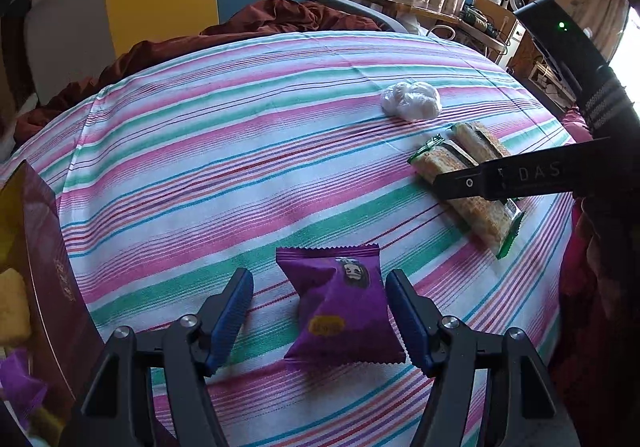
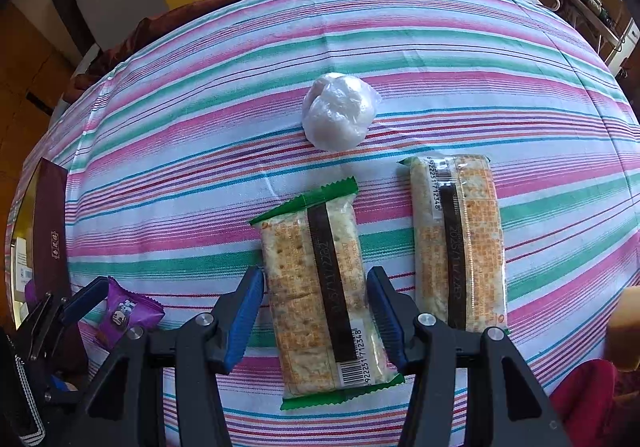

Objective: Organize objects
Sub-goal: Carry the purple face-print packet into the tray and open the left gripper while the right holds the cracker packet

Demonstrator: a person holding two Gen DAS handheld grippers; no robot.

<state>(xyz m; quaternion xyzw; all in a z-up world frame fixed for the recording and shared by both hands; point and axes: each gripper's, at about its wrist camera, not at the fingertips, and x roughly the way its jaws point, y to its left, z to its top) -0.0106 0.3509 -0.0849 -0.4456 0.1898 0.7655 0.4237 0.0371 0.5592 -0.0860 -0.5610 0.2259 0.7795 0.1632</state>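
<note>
The purple snack packet lies on the striped table between the left tool's spread blue pads, neither pressing it. A green-edged cracker pack lies between the right tool's narrowly parted pads, untouched. Beside it to the right lies a second cracker pack; ahead, a white plastic-wrapped ball.

Purple snack packet, two green-edged cracker packs and white plastic-wrapped ball, flat on striped cloth
</note>
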